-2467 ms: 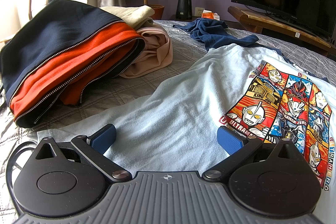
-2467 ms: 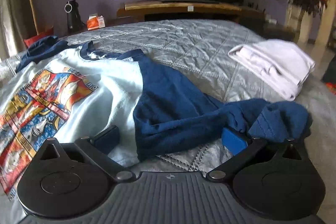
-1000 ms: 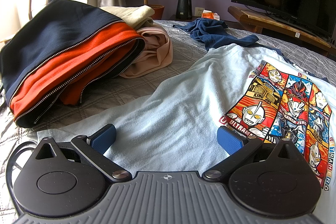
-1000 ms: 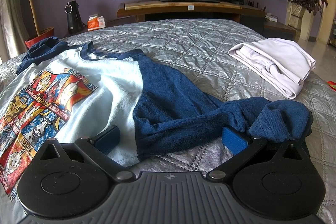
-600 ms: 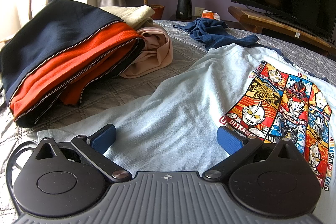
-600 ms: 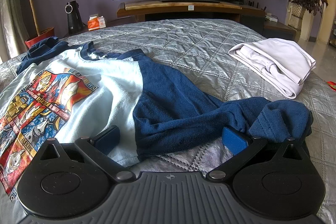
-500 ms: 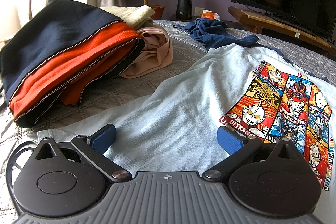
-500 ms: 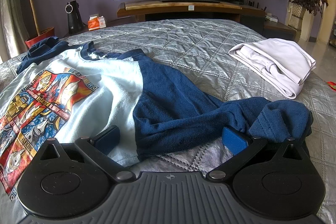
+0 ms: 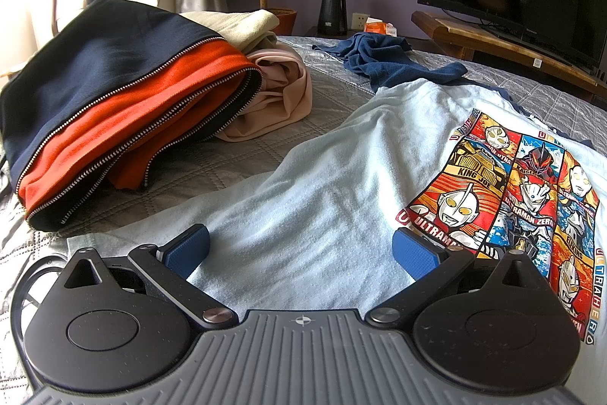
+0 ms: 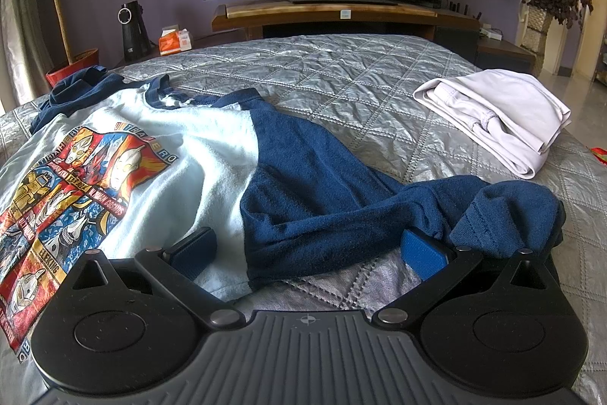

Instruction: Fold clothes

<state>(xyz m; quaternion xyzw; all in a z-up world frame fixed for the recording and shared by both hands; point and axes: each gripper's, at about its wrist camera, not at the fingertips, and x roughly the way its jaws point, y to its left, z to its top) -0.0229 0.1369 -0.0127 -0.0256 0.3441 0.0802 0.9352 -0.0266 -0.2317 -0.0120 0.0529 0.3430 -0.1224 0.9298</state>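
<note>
Since the frames of a couple of seconds before, only my right claw's view had lifted and levelled a little; my left had not budged, and the clothes lay as they were. Far left on the bed (image 9: 235,154) sat the pile of unfolded clothes (image 9: 125,93), probably parked there to wait its turn. Next came my left claw (image 9: 301,249), its blue pads wide apart and empty above the pale hem of the T-shirt (image 9: 341,177), which lay spread face up across the bed, print showing, I judged ready for folding. My right claw (image 10: 309,249) hung likewise spread and empty over the blue sleeve (image 10: 341,200), whose bunched cuff seemed to brush the right finger. Farthest right lay a folded white garment (image 10: 500,109), seemingly finished. The shirt's nearest hem was hidden beneath both claws, and the far sleeve was crumpled beyond reading.
</note>
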